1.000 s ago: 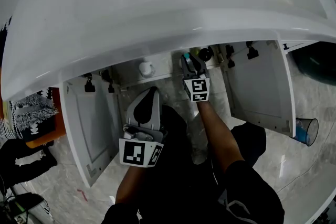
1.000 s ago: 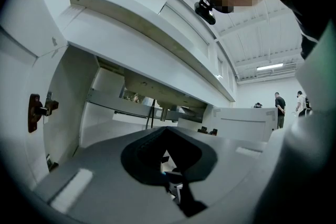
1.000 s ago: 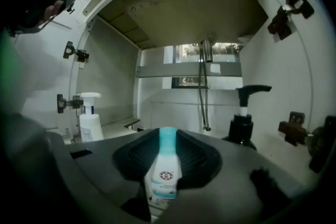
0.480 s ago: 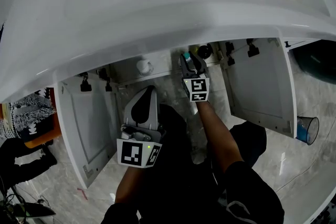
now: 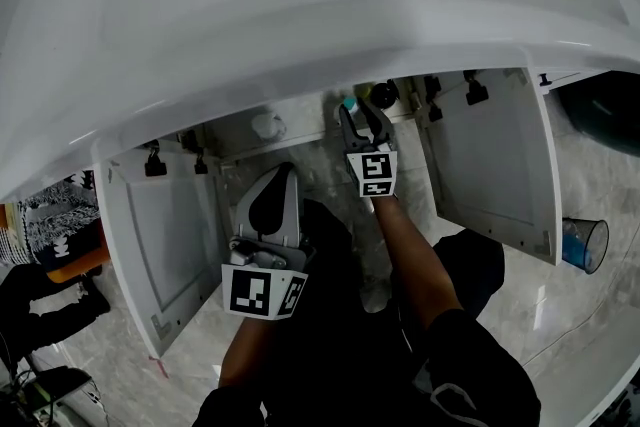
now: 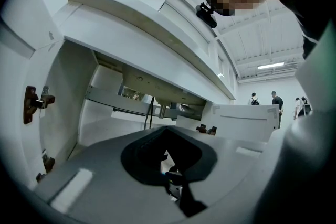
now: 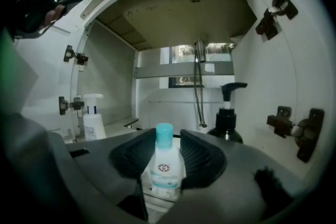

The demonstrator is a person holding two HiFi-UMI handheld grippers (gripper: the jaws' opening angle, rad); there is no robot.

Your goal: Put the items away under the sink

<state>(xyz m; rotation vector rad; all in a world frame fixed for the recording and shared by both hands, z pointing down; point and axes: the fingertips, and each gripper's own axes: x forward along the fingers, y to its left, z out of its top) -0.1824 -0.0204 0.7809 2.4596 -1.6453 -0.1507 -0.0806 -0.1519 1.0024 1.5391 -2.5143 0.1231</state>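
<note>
- R gripper [image 5: 362, 120] reaches into the open cabinet [image 7: 113, 76] under the white sink [image 5: 300, 5]; its jaws have just been opening & now stand wide apart, gripping nothing
- small bottle [image 7: 166, 165] w/ teal cap [image 7: 164, 132] stands upright between those jaws on the cabinet floor, near the front, approx mid-width; pads look just clear of its sides
- black pump bottle [image 7: 227, 124] stands behind it & to the right, near the right wall
- white pump bottle [image 7: 93, 123] is well apart at back left
- hoses [image 7: 198, 86] hang down at the back, between the two pump bottles
- L gripper [image 5: 283, 183] is outside the cabinet, in front of its left half, jaws together, nothing in them
- both doors are swung open: L door [image 5: 165, 235], R door [image 5: 490, 160]
- blue-tinted cup [image 5: 583, 248] sits on the floor just beyond the R door
</note>
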